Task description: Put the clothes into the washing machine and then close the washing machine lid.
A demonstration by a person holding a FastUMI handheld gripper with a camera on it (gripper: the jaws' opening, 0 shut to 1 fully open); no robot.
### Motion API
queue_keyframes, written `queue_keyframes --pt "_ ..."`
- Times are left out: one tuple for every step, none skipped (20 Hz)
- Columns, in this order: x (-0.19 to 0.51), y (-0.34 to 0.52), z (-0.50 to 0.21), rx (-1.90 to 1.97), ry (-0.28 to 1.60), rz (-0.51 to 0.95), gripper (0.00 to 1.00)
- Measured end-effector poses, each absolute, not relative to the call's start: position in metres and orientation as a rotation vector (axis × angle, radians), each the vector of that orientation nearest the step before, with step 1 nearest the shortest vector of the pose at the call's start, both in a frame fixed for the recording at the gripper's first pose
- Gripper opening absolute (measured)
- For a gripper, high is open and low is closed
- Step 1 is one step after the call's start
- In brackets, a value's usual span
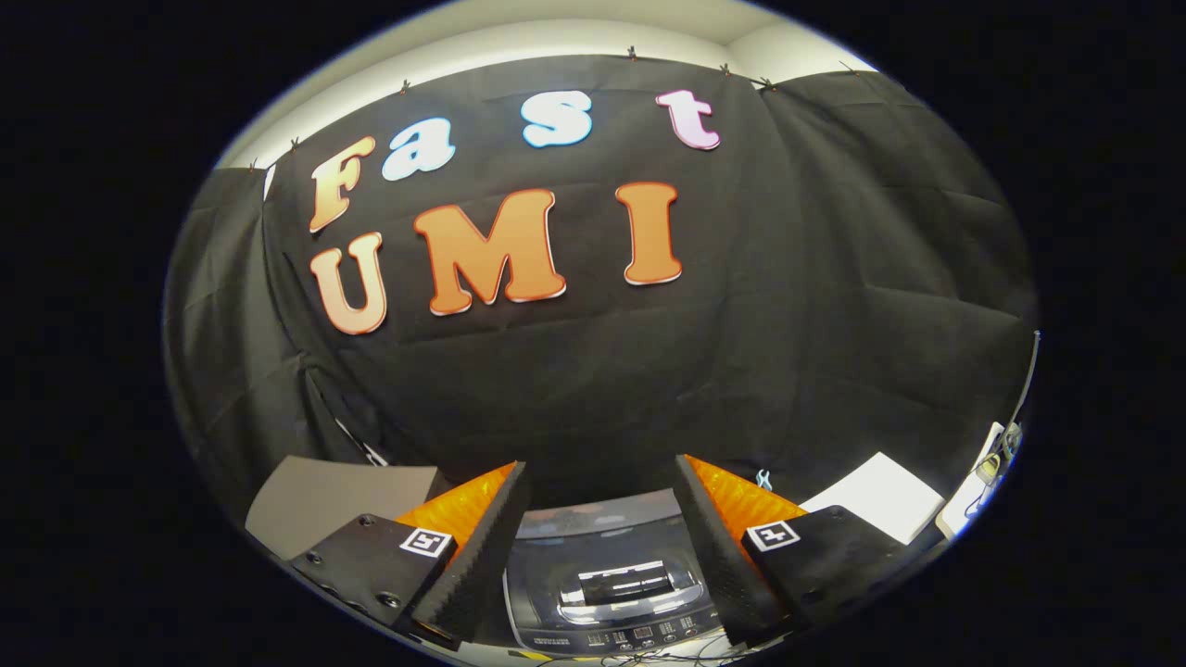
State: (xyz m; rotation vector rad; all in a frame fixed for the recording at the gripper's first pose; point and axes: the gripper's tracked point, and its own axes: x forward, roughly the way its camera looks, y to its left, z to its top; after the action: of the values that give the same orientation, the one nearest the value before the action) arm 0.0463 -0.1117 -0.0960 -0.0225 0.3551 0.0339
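**Grey washer with its lid down, gripper empty above it**

Grey and glossy, the washing machine [607, 579] sits low between the fingers of our hand-held gripper [602, 556], a little beyond their tips. Its top lid, with a dark window, appears to lie flat and closed, and a row of small controls runs along the near edge. Our gripper's fingers stand wide apart and grasp nothing.

We see no clothes between or ahead of the fingers, and we cannot tell whether any lie inside the drum, since the window shows us only reflections.

We judge that this scene fits two stages equally. With the lid down and nothing in our grip, the clothes may be inside and the job as good as done, or they may lie somewhere out of sight with the lid yet to be raised. We cannot settle which.

A pale board [338, 500] lies beyond the left finger and a white sheet [876, 496] beyond the right one, with cables [996, 459] further off at the right.
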Motion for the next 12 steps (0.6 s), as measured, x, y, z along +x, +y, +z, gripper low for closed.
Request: queue_keyframes --pt "0.048 -0.111 -0.083 -0.018 0.338 0.031 1.00" --pt "0.049 -0.111 -0.071 -0.017 0.323 0.025 1.00" --pt "0.051 -0.111 -0.058 -0.017 0.305 0.019 1.00" --pt "0.051 -0.112 -0.046 -0.016 0.284 0.014 1.00" --pt "0.049 -0.113 -0.033 -0.016 0.264 0.011 1.00" --pt "0.047 -0.112 -0.022 -0.014 0.248 0.009 0.99" --pt "0.045 -0.113 -0.010 -0.014 0.233 0.006 0.99" --pt "0.044 -0.112 0.000 -0.016 0.217 0.002 0.99" --pt "0.043 -0.112 0.007 -0.021 0.202 0.002 0.99" --pt "0.044 -0.111 0.010 -0.027 0.194 -0.001 0.99" --pt "0.041 -0.115 0.011 -0.030 0.193 -0.005 0.99" --pt "0.036 -0.118 0.011 -0.027 0.196 -0.004 0.99"
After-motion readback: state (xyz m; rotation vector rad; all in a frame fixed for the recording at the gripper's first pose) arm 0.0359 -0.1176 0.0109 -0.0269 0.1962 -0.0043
